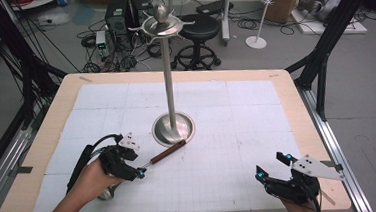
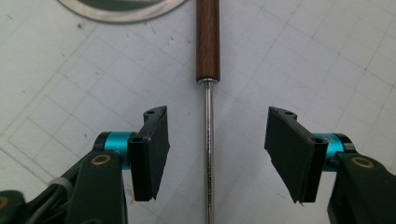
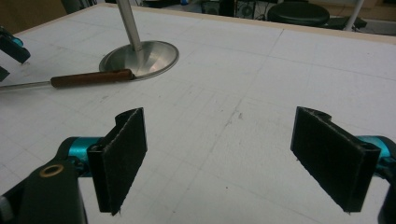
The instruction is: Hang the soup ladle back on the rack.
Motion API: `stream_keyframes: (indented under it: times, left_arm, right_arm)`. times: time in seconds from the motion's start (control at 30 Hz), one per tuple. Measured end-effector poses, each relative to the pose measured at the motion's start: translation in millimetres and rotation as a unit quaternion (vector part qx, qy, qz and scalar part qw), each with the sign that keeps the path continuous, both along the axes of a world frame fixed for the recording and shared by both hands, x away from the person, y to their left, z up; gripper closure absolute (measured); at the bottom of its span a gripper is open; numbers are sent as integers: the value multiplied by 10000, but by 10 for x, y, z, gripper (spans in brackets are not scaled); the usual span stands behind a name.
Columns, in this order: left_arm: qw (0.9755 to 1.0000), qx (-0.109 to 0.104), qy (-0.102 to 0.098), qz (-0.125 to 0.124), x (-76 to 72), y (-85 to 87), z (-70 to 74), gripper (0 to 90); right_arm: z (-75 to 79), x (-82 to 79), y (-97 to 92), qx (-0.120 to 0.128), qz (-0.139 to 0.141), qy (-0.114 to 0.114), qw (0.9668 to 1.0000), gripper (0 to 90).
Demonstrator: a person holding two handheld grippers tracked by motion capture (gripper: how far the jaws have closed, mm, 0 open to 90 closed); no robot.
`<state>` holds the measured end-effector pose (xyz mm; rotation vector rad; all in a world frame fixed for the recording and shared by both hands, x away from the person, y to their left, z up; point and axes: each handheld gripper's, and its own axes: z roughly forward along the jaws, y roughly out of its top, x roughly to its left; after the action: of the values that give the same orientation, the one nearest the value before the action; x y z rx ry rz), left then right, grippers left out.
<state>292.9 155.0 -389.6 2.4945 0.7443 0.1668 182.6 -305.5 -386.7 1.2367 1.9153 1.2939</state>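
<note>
A utensil with a brown wooden handle (image 1: 169, 151) and a thin metal shaft (image 2: 209, 140) lies flat on the white gridded mat. The handle's end rests by the round base (image 1: 173, 128) of a tall metal stand. My left gripper (image 1: 140, 172) sits low over the shaft and straddles it, open. In the left gripper view the shaft runs up the middle of the gap and touches neither pad (image 2: 156, 149). A shiny metal part (image 1: 104, 194) peeks out under the left hand. My right gripper (image 1: 273, 164) rests near the front right edge, open, with nothing between its jaws.
The stand's pole (image 1: 168, 82) rises from mid-table to a ring of hooks (image 1: 162, 23). The mat (image 1: 236, 112) covers a wooden table (image 1: 296, 108). Behind the table are a black stool (image 1: 198, 30), cables and dark frame legs (image 1: 318, 62).
</note>
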Motion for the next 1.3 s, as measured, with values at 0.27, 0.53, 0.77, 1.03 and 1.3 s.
stream_keyframes:
  times: [0.27, 0.53, 0.77, 1.03, 1.3]
  left_arm:
    - [9992, 267, 260, -128, 34, -29, -72, 493]
    - [9977, 561, 348, -138, 70, -66, -141, 567]
    - [9977, 564, 382, -62, 65, -34, -155, 627]
    - [9965, 735, 364, -188, 23, -91, -213, 701]
    - [9963, 771, 329, -193, 12, -96, -217, 833]
  right_arm:
    - [-4, 5, -1, 25, -10, 9, 10000, 179]
    - [13, -14, -21, 39, -39, -11, 10000, 179]
    - [10, -14, -34, 49, -54, -10, 10000, 180]
    - [14, -16, -27, 33, -48, -20, 10000, 180]
    - [8, -12, -36, 73, -61, 13, 10000, 180]
